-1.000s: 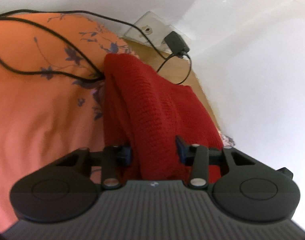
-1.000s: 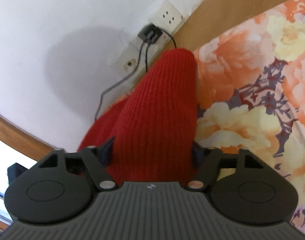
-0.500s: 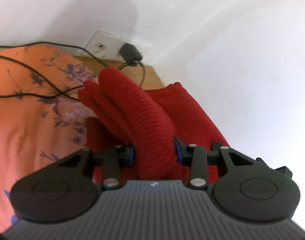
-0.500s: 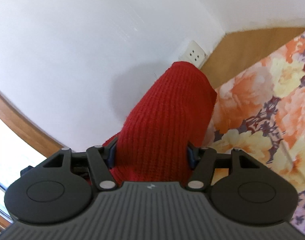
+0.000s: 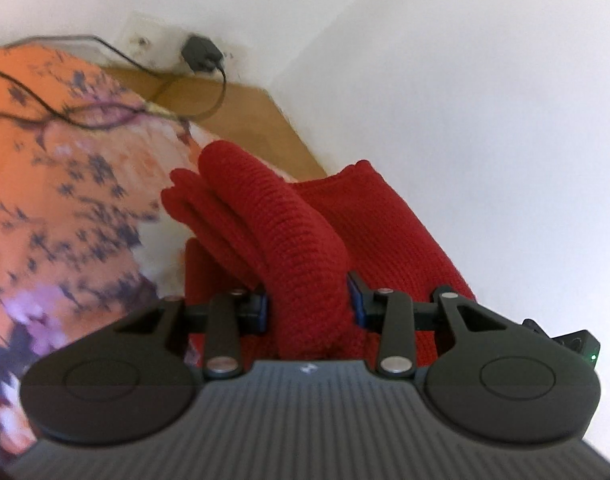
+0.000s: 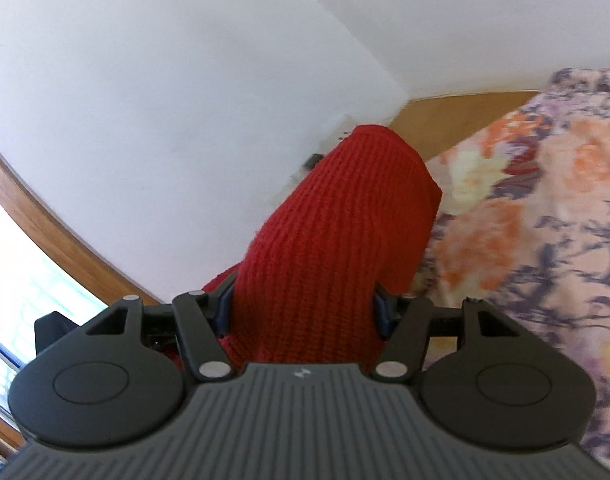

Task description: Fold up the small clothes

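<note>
Red knit garment (image 5: 305, 264) is pinched in both left tongs (image 5: 308, 306) and right tongs (image 6: 303, 308).

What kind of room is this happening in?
Most likely a bedroom at home. A floral orange bedspread covers a wide soft surface beside a wooden board, a charger is plugged into a wall socket above it, and a red knitted garment is being folded over it.

The knitted garment (image 5: 305, 264) sits between the left fingers (image 5: 261, 307) and reaches ahead of them. Left of the fingers lies the bed (image 5: 57, 184); ahead, the charger (image 5: 201, 55) is on the wall (image 5: 485, 100), which is also at the right.
</note>
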Demonstrator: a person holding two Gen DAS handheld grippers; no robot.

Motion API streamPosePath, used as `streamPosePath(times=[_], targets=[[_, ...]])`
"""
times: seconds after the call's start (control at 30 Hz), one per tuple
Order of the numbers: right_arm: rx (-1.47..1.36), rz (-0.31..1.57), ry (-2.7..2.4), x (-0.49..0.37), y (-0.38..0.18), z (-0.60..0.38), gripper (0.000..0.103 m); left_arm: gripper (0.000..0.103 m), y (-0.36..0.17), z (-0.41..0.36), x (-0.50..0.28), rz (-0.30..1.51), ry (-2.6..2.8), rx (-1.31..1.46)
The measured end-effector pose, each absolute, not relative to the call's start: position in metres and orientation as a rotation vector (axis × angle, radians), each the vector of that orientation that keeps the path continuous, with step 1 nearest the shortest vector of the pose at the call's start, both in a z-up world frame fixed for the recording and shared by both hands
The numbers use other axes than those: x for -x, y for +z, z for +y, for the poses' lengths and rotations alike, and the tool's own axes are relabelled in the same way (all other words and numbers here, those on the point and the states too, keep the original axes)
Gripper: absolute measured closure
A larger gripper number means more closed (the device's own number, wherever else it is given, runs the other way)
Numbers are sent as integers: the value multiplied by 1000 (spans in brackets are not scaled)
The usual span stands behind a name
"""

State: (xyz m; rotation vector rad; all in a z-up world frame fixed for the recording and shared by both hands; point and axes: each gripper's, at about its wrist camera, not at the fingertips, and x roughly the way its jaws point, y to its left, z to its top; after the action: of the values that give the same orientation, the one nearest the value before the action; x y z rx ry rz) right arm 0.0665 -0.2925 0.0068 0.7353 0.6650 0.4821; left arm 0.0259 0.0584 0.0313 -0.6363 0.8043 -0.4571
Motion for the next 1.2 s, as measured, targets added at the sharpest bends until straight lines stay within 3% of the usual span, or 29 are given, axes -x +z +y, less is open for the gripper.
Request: streamPosePath(times=[0.37, 0.67, 0.77, 1.07, 1.2], targets=[[-691, 760, 394, -49, -56, -340, 35, 63, -17, -7, -21, 889, -412, 471], [-614, 815, 371, -47, -83, -336, 28, 43, -28, -20, -15, 876, -323, 325], [-589, 816, 373, -46, -82, -333, 25, 36, -26, -21, -11, 871, -282, 302], [-438, 748, 357, -26, -53, -330, 9, 37, 5, -25, 21, 846, -166, 275], [-377, 718, 355, -7, -39, -329, 2, 30, 16, -23, 39, 832, -144, 274]])
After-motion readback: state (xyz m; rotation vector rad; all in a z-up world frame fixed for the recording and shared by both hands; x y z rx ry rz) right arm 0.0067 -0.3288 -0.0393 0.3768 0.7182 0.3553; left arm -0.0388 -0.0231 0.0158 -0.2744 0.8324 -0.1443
